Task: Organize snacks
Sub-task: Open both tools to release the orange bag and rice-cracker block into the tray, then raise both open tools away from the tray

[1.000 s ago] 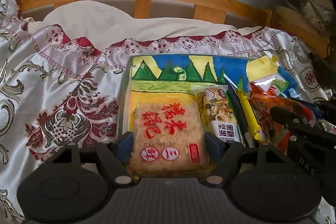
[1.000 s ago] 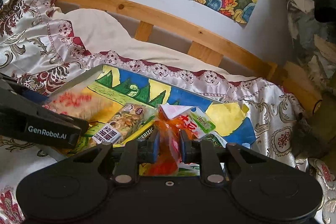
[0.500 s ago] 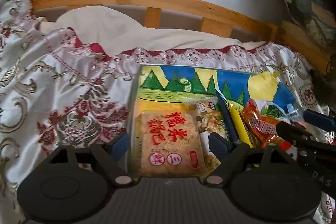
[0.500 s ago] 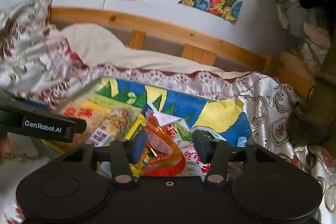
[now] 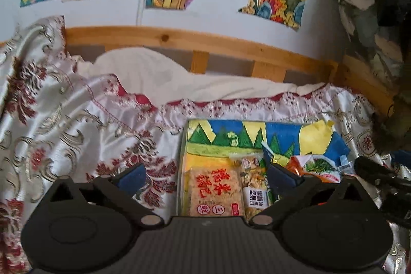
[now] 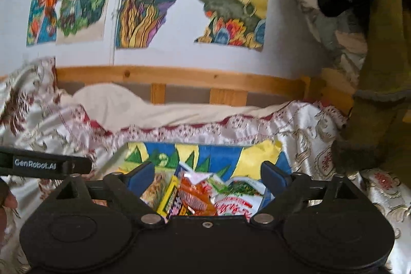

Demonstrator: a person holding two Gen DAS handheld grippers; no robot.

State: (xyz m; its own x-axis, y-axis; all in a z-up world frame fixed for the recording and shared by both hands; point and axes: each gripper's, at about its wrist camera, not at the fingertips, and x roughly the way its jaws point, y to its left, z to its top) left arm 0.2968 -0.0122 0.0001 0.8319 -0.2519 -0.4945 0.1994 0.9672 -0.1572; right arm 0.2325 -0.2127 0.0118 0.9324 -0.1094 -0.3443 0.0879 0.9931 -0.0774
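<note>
The bedspread (image 5: 77, 125) is showing white satin with dark red and gold floral scrolls. The painted board (image 5: 244, 135) is carrying green peaks on blue and yellow. The rice cracker pack (image 5: 214, 193) is wearing red characters on tan; an orange packet (image 6: 195, 193) is glowing beside a yellow bar (image 6: 168, 198).

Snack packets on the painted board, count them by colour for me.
Beige rice-cracker packet: 1
Clear nut packet: 1
Yellow packet: 1
Orange packet: 1
White-and-green packet: 1
Total: 5 visible; the heap may hide more.
</note>
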